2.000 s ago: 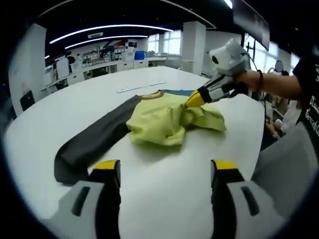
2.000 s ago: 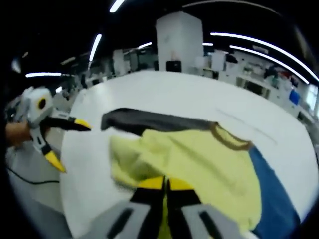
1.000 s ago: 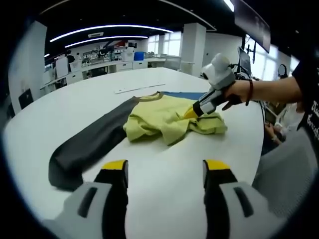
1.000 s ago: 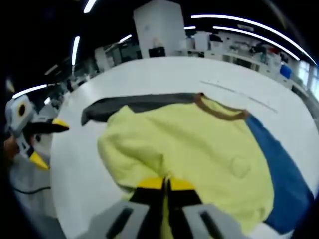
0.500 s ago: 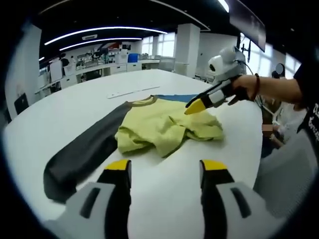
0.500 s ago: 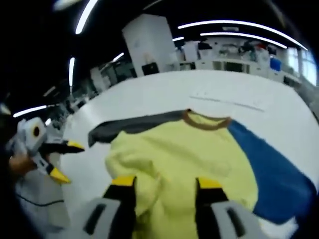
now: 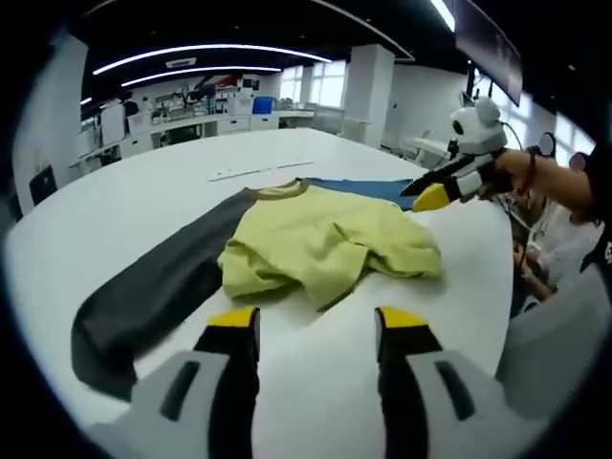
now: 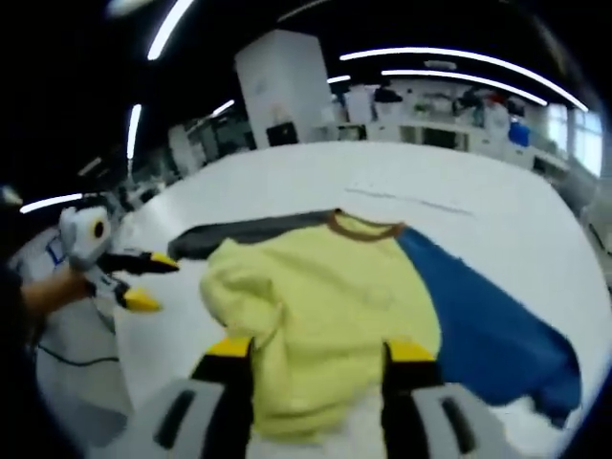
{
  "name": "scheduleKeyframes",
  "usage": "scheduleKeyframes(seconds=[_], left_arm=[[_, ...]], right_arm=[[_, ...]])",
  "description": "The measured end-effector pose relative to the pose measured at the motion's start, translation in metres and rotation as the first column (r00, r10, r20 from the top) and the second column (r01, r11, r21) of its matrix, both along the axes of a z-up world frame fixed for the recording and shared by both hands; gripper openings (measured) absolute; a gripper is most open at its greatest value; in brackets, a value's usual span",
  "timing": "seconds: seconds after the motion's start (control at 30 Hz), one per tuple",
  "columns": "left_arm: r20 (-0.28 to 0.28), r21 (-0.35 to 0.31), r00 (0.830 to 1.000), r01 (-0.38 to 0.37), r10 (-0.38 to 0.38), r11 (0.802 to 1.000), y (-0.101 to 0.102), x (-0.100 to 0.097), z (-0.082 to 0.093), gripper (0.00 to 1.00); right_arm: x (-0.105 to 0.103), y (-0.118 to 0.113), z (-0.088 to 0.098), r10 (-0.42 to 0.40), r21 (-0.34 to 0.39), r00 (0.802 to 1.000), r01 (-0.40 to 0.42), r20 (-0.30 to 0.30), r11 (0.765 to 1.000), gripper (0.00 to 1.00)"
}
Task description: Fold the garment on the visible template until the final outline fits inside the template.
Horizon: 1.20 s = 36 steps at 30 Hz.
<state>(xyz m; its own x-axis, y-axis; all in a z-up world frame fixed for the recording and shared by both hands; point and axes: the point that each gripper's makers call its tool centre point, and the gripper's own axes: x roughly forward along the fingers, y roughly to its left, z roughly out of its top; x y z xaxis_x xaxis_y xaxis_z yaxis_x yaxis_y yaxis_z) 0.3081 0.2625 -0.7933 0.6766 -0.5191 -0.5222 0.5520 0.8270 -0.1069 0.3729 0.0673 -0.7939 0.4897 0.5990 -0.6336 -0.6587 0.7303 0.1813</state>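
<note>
In the left gripper view, the left tool (image 7: 314, 335) rises from the bottom of the frame with its two grey, yellow-tipped jaws spread wide and nothing between them, hovering over bare bench just short of the shirt (image 7: 316, 244). The shirt lies in the centre of the frame: soft knit cloth, its pale yellow body bunched into loose rumpled folds, with a brown ribbed collar at the far edge. A dark grey sleeve runs flat from the body toward the lower left of the frame, and a blue sleeve shows behind the yellow heap at centre right. At upper right, the right tool (image 7: 427, 194) is held by a hand above the bench, near the shirt's right edge and apart from it, its yellow tips close together.

In the right gripper view, the right tool (image 8: 318, 352) has its jaws set wide apart, empty, above the near edge of the yellow cloth. The blue sleeve spreads flat toward the lower right. At left of the frame the left tool (image 8: 143, 281) is held with jaws parted.

The bench (image 7: 143, 191) is broad, smooth, white and rounded at its edge. Behind it is an open room with white pillars, long curved ceiling lights and desks along the windows.
</note>
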Motion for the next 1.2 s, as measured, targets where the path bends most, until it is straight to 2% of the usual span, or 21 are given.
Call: scheduleKeyframes(seconds=[0.2,0.33,0.43,0.6,0.7,0.87,1.03,1.2], left_arm=[[0.0,-0.001,1.0,-0.008,0.008,1.0,0.002,0.006,-0.009,0.36],[-0.021,-0.023,1.0,-0.023,0.022,0.999,-0.004,0.01,-0.011,0.34],[-0.039,-0.018,0.999,-0.023,0.022,1.0,-0.008,0.011,-0.018,0.31],[-0.05,-0.011,0.999,-0.02,0.019,1.0,-0.01,0.017,-0.026,0.3],[-0.058,-0.023,0.998,-0.03,0.028,0.999,-0.015,0.02,-0.026,0.3],[-0.081,-0.059,0.996,-0.038,0.033,0.998,-0.018,0.027,-0.031,0.23],[-0.091,-0.094,0.996,-0.03,0.021,0.995,-0.022,0.033,-0.034,0.14],[-0.104,-0.118,0.994,-0.029,0.017,0.993,-0.022,0.035,-0.035,0.1]], right_arm=[[-0.02,-0.017,-0.01,-0.005,-0.019,0.999,0.004,-0.04,1.0,0.48],[-0.03,-0.028,-0.015,-0.031,-0.005,0.997,0.03,-0.072,1.0,0.47],[-0.031,-0.035,-0.025,-0.033,-0.004,0.995,0.033,-0.095,0.999,0.44],[-0.035,-0.04,-0.032,-0.04,0.001,0.993,0.041,-0.113,0.999,0.38],[-0.038,-0.042,-0.037,-0.025,-0.02,0.994,0.023,-0.108,1.0,0.34],[-0.047,-0.039,-0.042,-0.01,-0.044,0.995,0.005,-0.097,0.999,0.28],[-0.047,-0.034,-0.048,0.014,-0.074,0.997,-0.02,-0.082,0.997,0.2],[-0.046,-0.028,-0.05,0.039,-0.1,0.997,-0.045,-0.064,0.994,0.11]])
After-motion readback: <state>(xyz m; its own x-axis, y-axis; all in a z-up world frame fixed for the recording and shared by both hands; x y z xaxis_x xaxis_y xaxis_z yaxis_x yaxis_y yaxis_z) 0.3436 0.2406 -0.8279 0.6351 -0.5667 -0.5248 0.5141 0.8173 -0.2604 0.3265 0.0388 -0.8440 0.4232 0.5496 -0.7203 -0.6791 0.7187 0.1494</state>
